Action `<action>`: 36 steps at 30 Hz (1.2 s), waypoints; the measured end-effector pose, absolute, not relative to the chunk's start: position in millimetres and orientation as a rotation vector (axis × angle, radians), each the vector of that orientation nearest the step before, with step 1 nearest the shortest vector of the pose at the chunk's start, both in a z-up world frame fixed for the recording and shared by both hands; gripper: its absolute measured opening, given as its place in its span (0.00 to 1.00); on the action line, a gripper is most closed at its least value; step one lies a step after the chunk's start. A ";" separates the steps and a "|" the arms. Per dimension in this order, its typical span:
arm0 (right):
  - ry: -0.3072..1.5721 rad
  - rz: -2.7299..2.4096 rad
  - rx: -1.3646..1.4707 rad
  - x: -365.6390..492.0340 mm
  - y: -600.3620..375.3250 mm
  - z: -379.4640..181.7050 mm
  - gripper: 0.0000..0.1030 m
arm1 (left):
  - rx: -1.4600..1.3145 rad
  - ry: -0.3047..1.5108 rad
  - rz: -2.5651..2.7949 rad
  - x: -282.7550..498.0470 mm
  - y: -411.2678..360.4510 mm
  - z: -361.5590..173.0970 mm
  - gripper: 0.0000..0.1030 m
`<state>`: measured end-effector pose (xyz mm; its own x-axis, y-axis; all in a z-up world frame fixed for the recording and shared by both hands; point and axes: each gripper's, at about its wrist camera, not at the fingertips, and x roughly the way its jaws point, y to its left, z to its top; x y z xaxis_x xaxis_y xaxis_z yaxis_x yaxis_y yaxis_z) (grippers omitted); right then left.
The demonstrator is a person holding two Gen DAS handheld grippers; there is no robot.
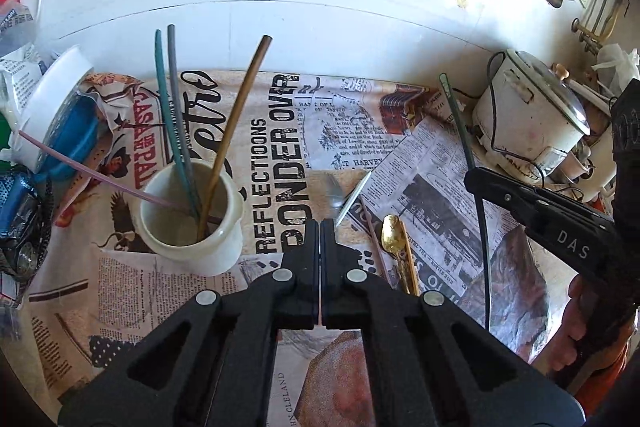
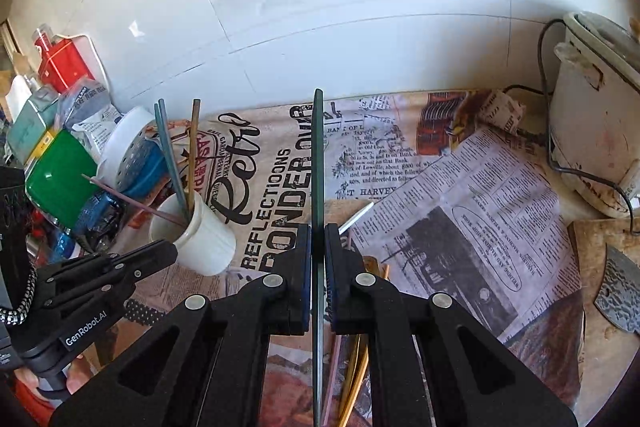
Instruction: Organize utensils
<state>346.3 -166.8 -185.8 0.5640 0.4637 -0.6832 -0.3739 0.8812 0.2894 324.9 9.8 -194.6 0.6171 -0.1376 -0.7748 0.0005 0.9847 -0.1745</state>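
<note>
The right hand-held gripper point(image 2: 317, 239) is clenched on a dark green stick point(image 2: 318, 155), which runs straight up between its pads and stands above the newsprint-covered table point(image 2: 480, 195). The left hand-held gripper point(image 1: 321, 227) is clenched too, its pads pressed together with nothing between them, hanging over the table just right of a white cup point(image 1: 192, 223). That cup sits at the left of the table and holds four sticks: a teal one point(image 1: 162, 99), a grey one point(image 1: 174, 87), a brown one point(image 1: 240, 107) and a thin pink one point(image 1: 80, 169) that leans far out to the left. Just beyond the left gripper's tips a silver spoon point(image 1: 334, 191) lies flat with a white stick point(image 1: 354, 199) across it; to their right a gold spoon point(image 1: 392, 233) lies beside a gold stick point(image 1: 410, 259) and another thin stick, all on the paper. Left of the cup is a clutter of tubs and packets, among them a green box point(image 2: 60, 179) and a red tin point(image 2: 60, 61). At the far right stands a worn white rice cooker point(image 2: 596, 131) with its black cord trailing, and a cleaver blade point(image 2: 620, 295) lies on a board at the near right. A white tiled wall point(image 2: 160, 7) backs the table.
</note>
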 end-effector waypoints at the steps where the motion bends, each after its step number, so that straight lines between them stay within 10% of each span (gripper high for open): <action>1: 0.838 0.494 0.111 345.9 -166.1 -186.1 0.06 | -0.162 0.911 -0.078 325.5 10.9 -195.8 0.00; 17: 1.146 0.405 -0.016 385.0 -183.4 -301.0 0.06 | -0.105 1.126 -0.111 337.9 -19.8 -267.2 0.13; 36: 1.252 0.422 -0.313 417.4 -146.2 -309.6 0.15 | -0.128 1.144 -0.136 345.5 -16.2 -279.9 0.13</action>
